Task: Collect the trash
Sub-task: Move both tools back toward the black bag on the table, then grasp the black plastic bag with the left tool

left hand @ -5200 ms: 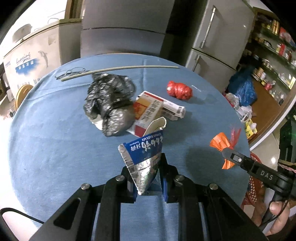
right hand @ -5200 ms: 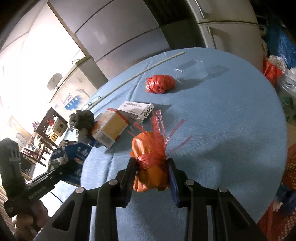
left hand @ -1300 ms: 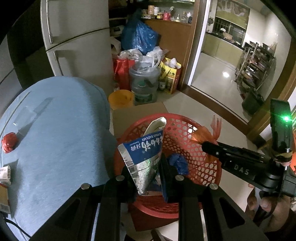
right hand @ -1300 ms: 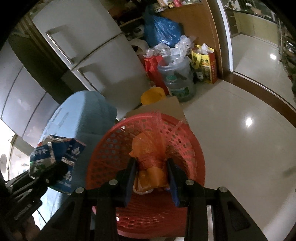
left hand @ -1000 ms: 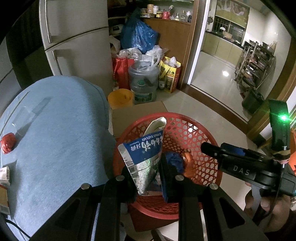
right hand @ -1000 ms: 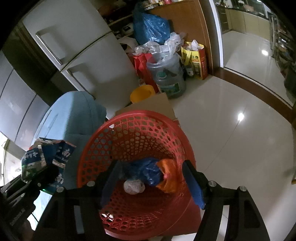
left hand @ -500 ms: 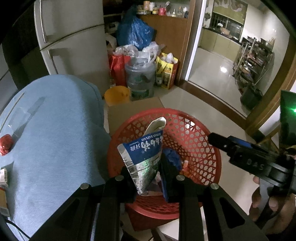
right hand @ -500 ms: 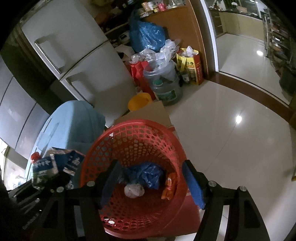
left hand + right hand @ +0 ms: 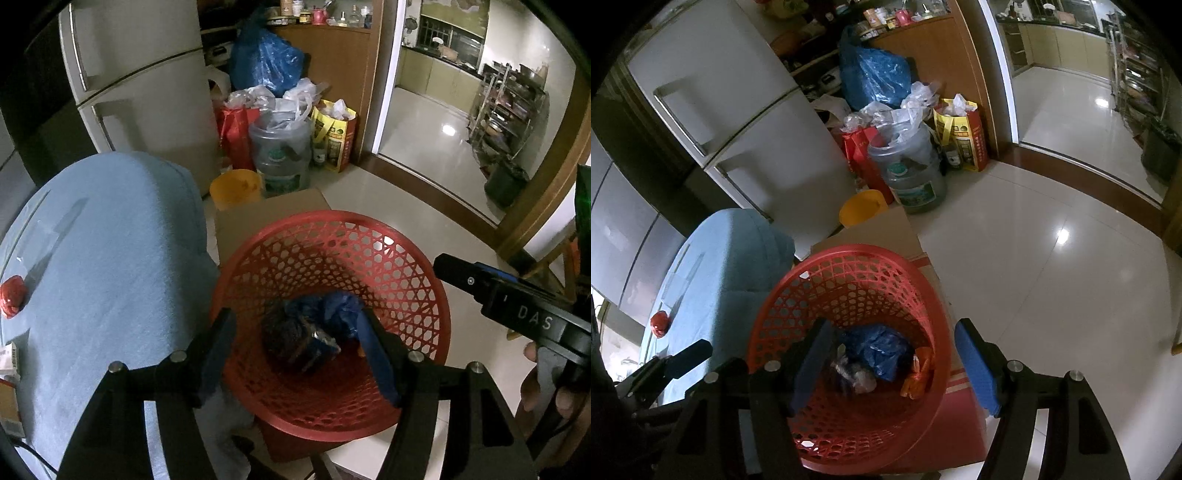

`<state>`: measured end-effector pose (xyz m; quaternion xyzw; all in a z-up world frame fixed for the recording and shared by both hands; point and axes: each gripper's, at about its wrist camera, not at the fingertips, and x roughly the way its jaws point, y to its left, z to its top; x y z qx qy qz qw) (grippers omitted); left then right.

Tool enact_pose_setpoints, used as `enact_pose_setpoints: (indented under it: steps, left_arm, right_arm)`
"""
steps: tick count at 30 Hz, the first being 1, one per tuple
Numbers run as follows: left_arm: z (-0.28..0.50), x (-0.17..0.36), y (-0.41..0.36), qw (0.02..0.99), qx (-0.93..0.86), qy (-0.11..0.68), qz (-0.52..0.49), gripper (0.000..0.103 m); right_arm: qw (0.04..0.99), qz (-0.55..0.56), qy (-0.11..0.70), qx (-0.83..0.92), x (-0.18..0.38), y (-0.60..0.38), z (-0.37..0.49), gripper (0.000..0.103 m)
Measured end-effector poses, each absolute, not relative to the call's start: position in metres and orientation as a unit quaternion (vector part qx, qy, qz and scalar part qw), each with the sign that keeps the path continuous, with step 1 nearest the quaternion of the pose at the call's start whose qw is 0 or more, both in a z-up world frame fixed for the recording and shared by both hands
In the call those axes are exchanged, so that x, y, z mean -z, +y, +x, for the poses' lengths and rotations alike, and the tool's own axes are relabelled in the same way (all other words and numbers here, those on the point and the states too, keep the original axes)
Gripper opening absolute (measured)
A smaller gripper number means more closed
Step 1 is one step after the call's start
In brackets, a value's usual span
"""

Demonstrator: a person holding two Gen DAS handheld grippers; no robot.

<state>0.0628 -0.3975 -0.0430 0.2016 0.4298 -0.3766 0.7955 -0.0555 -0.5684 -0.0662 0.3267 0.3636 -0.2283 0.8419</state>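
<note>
- The left gripper [image 9: 295, 350] hung over the red mesh basket [image 9: 369, 254], jaws spread wide, holding nothing.
- The right gripper [image 9: 892, 360] was likewise spread wide and empty above the basket.
- The milk carton [image 9: 317, 341] lay inside the basket, beside a blue plastic bag [image 9: 879, 350] and an orange wrapper [image 9: 916, 376].
- A red crumpled wad [image 9: 11, 295] sat on the blue tablecloth [image 9: 110, 258].

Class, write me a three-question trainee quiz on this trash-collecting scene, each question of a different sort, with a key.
1. True or false: the left gripper holds a carton.
2. Multiple choice: the orange wrapper lies A) on the table B) in the red basket C) on the floor.
3. Fill in: the right gripper is ____.

Key: 1 false; 2 B; 3 open.
</note>
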Motion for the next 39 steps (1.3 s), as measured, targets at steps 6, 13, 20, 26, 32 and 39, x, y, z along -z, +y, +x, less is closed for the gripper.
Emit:
enact_pose_setpoints:
  steps: [6, 13, 20, 26, 32, 39]
  left_arm:
    - [0.065, 0.033, -0.383, 0.802, 0.371, 0.427, 0.191, 0.069]
    - [0.073, 0.007, -0.324, 0.830, 0.340, 0.418, 0.145, 0.070]
    - [0.090, -0.001, -0.228, 0.866, 0.257, 0.418, 0.099, 0.072]
    - [0.099, 0.002, -0.120, 0.889, 0.162, 0.427, 0.039, 0.073]
    - [0.110, 0.002, -0.033, 0.904, 0.075, 0.419, -0.026, 0.076]
    - [0.155, -0.004, 0.015, 0.917, 0.005, 0.395, -0.060, 0.083]
  right_arm:
    - [0.847, 0.319, 0.365, 0.220, 0.063, -0.560, -0.049, 0.073]
    - [0.851, 0.307, 0.377, 0.197, 0.060, -0.536, -0.032, 0.073]
    - [0.864, 0.277, 0.392, 0.151, 0.053, -0.487, -0.002, 0.073]
    - [0.876, 0.239, 0.408, 0.100, 0.045, -0.428, 0.025, 0.073]
    - [0.884, 0.197, 0.422, 0.048, 0.037, -0.369, 0.050, 0.073]
    - [0.888, 0.163, 0.430, 0.015, 0.034, -0.328, 0.057, 0.073]
